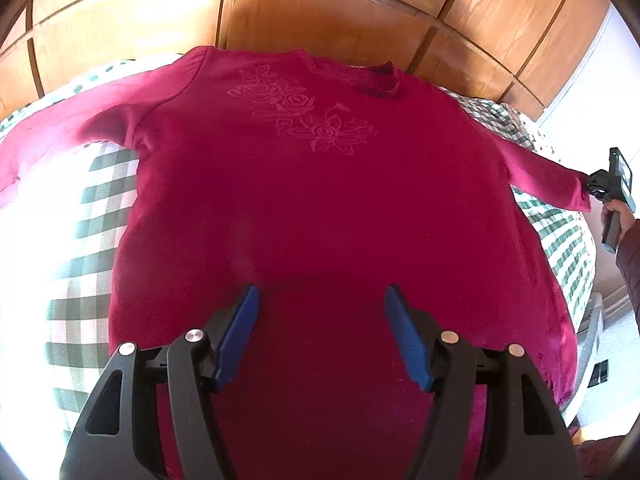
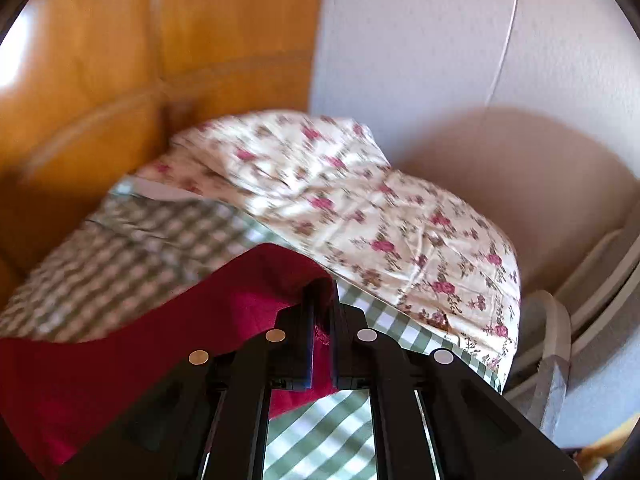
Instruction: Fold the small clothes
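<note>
A crimson sweater with a rose pattern on the chest lies face up on a green-checked bed cover, sleeves spread. My left gripper is open above the sweater's lower body, blue pads apart, holding nothing. My right gripper is shut on the cuff of the sweater's sleeve and holds it a little above the cover. In the left wrist view the right gripper shows at the far right, pulling that sleeve out straight.
The checked bed cover has a wooden panelled wardrobe behind it. A floral pillow lies at the bed's end beside a white wall. A grey chair back stands at the right.
</note>
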`<state>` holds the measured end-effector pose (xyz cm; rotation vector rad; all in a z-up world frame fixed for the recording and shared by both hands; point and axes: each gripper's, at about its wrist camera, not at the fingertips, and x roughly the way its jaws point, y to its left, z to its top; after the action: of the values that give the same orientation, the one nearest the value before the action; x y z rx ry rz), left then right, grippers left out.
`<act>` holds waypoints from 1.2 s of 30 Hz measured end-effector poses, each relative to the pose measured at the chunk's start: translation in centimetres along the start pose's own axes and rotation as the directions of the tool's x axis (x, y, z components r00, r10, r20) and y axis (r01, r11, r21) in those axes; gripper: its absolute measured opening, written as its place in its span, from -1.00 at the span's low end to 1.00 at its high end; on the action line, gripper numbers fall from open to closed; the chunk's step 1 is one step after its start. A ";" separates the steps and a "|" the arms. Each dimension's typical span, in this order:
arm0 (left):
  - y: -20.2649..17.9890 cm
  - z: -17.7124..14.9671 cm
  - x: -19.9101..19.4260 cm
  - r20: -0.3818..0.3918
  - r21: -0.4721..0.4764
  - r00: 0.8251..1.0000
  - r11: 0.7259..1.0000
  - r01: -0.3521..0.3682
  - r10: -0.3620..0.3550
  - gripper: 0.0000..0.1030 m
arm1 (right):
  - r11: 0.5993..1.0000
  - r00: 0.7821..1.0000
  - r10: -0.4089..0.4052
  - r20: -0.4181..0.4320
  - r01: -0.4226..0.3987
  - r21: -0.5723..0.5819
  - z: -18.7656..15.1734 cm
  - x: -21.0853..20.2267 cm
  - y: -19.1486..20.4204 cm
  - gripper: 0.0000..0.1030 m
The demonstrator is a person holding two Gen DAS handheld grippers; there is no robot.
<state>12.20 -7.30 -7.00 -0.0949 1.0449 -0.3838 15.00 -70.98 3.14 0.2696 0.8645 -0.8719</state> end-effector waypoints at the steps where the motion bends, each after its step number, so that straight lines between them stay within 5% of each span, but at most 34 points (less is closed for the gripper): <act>1: -0.1 0.0 0.1 0.000 0.005 1.000 1.000 -0.004 0.004 0.30 | 1.000 1.000 0.026 -0.016 -0.026 0.015 -0.2 0.5 -0.2 -0.89; 2: -0.2 0.0 0.1 0.000 0.007 1.000 1.000 -0.005 0.005 0.32 | 0.999 0.999 0.040 -0.020 -0.040 0.025 -0.8 0.7 -0.2 -0.75; 3: -0.2 0.0 0.2 0.001 0.009 1.000 1.000 -0.008 0.008 0.33 | 0.998 0.999 0.051 -0.017 -0.051 0.037 -1.1 0.5 -0.4 -0.14; 5: -0.4 0.0 0.3 0.004 0.011 1.000 1.000 -0.010 0.010 0.37 | 0.989 0.994 0.108 0.011 -0.108 0.099 -2.6 -0.1 -1.2 0.53; 7: -0.4 -0.1 0.4 0.009 0.015 1.000 1.000 -0.013 0.013 0.39 | 0.960 0.973 0.230 -0.020 -0.223 0.169 -5.1 -0.9 -1.7 0.53; 9: -0.5 -0.1 0.4 0.012 0.018 1.000 1.000 -0.017 0.017 0.39 | 0.911 0.929 0.362 -0.079 -0.334 0.243 -8.1 -1.0 -1.5 0.53; 11: -0.5 -0.1 0.3 0.013 0.015 1.000 1.000 -0.017 0.017 0.39 | 0.873 0.887 0.443 -0.133 -0.393 0.289 -10.7 -0.7 -0.3 0.53; 13: -0.5 -0.3 0.0 0.015 0.013 1.000 1.000 -0.017 0.017 0.39 | 0.859 0.868 0.472 -0.154 -0.413 0.302 -11.8 -0.1 1.0 0.49; 16: -0.1 -0.6 -0.5 0.025 -0.001 0.999 1.000 -0.030 0.030 0.39 | 0.883 0.890 0.433 -0.139 -0.388 0.265 -11.7 0.3 3.3 0.08; 17: 0.1 -0.7 -0.7 0.027 -0.008 0.999 0.999 -0.034 0.034 0.39 | 0.890 0.895 0.424 -0.143 -0.382 0.249 -11.3 0.6 3.9 -0.48; 18: 0.5 -0.9 -0.9 0.030 -0.022 0.999 0.999 -0.041 0.041 0.39 | 0.918 0.916 0.373 -0.147 -0.342 0.202 -10.8 0.8 4.5 -0.81; 19: 0.9 -1.1 -1.1 0.031 -0.032 0.998 0.998 -0.046 0.047 0.39 | 0.950 0.942 0.299 -0.150 -0.279 0.144 -10.5 1.1 5.0 -0.92; 22: 1.8 -1.7 -1.7 0.037 -0.052 0.998 0.997 -0.052 0.054 0.39 | 0.974 0.960 0.223 -0.167 -0.214 0.073 -10.1 1.9 5.1 -0.94; 25: 2.6 -2.4 -2.7 0.049 -0.067 0.997 0.996 -0.061 0.065 0.39 | 0.971 0.959 0.235 -0.161 -0.224 0.079 -10.0 1.0 4.7 -0.89; 28: 3.8 -3.1 -4.1 0.073 -0.104 0.994 0.992 -0.073 0.081 0.39 | 0.948 0.936 0.316 -0.154 -0.306 0.083 -10.9 -1.4 3.9 -0.07; 29: 4.3 -3.3 -4.6 0.080 -0.119 0.993 0.990 -0.079 0.089 0.39 | 0.935 0.922 0.354 -0.155 -0.350 0.057 -11.7 -2.9 3.8 0.23; 30: 4.9 -3.6 -5.1 0.088 -0.138 0.991 0.986 -0.090 0.103 0.39 | 0.920 0.905 0.392 -0.163 -0.391 0.041 -12.4 -3.8 3.9 0.28; 36: 7.9 -5.8 -6.7 0.080 -0.197 0.983 0.969 -0.146 0.165 0.39 | 0.736 0.717 0.611 -0.336 -0.671 -0.093 -20.4 -10.5 5.1 0.28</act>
<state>6.35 3.01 -6.38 -0.1998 0.9851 -0.1343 4.04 -51.02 -2.65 0.4865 1.0278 -0.0706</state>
